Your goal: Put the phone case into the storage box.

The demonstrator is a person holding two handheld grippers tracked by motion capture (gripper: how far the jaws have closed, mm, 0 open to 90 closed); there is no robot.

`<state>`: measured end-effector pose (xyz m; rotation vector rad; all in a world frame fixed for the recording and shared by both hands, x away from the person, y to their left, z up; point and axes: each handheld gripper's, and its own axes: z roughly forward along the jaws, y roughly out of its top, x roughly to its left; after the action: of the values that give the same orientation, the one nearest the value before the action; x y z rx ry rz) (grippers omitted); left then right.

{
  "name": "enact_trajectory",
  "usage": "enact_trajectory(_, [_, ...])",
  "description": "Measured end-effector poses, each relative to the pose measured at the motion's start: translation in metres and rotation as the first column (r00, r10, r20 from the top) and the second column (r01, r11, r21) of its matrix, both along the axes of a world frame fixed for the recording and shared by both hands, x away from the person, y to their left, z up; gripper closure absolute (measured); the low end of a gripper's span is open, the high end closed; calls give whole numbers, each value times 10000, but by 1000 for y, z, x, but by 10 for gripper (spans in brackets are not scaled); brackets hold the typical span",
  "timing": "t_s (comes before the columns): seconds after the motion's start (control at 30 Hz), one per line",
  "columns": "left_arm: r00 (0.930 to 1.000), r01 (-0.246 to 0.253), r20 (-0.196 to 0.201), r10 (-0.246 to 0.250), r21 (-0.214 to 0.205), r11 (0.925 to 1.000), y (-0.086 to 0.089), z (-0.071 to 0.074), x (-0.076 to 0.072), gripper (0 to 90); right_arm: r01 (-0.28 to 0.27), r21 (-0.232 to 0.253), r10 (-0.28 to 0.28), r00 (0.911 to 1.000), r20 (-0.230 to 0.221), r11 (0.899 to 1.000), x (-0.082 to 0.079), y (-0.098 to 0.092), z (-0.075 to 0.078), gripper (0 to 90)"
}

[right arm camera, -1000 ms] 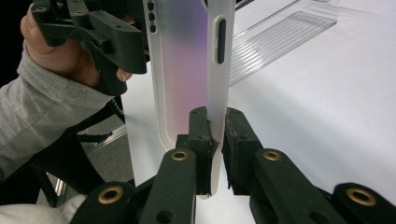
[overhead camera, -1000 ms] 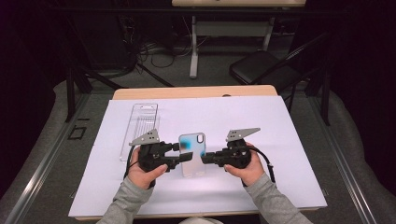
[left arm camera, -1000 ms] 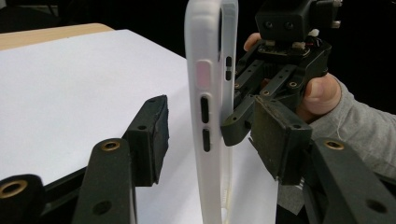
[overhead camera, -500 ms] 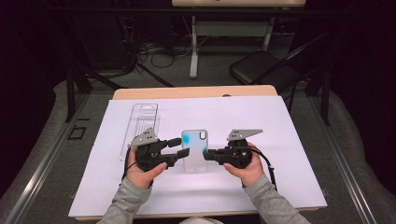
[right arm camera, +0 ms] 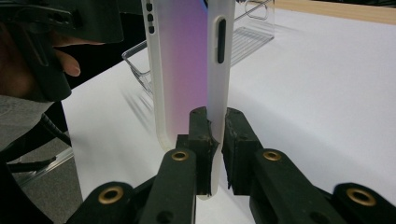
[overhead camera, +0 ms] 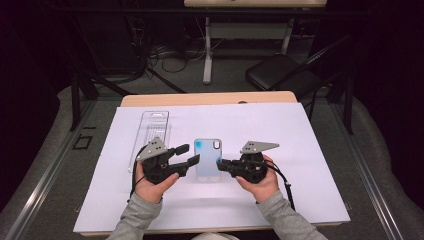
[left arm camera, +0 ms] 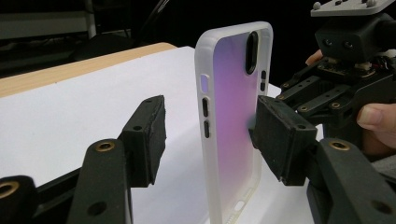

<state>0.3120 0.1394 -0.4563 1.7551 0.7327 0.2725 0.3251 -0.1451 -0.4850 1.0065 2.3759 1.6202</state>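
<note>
1. Black rubber pads of the right claw (right arm camera: 215,140) are clamped on the long side wall of a translucent phone case (right arm camera: 187,60), one pad inside the shell and one outside; the case is held by that edge.
2. Seen from above, the right claw (overhead camera: 223,164) grips the case (overhead camera: 207,159) at its right edge, and the person's right hand (overhead camera: 257,177) wraps the body behind it.
3. The left claw (left arm camera: 208,140) stands part open with the case (left arm camera: 233,116) between its jaws. Its left pad is clearly apart from the case's frosted rim; its right pad sits close against the case's inner face, and I cannot tell whether it touches.
4. From above, the left claw (overhead camera: 187,156) lies just beside the case's left edge, carried by the left hand (overhead camera: 150,182).
5. The case is frosted white at the rim with a purple-to-blue tint across its back; its camera cut-out is at the far end, away from the person.
6. A white sheet (overhead camera: 310,150) covers the wooden tabletop (overhead camera: 210,98) under the case.
7. Left of the case and farther from the person, well apart from it, a clear plastic package tray (overhead camera: 152,131) lies flat on the sheet.
</note>
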Motion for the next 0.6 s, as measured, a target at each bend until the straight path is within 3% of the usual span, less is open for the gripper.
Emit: enact_trajectory(0.6, [9995, -283, 109, 286, -252, 9993, 3, 3, -3, 514, 109, -178, -106, 9998, 182, 9998, -4, 5, -2, 832])
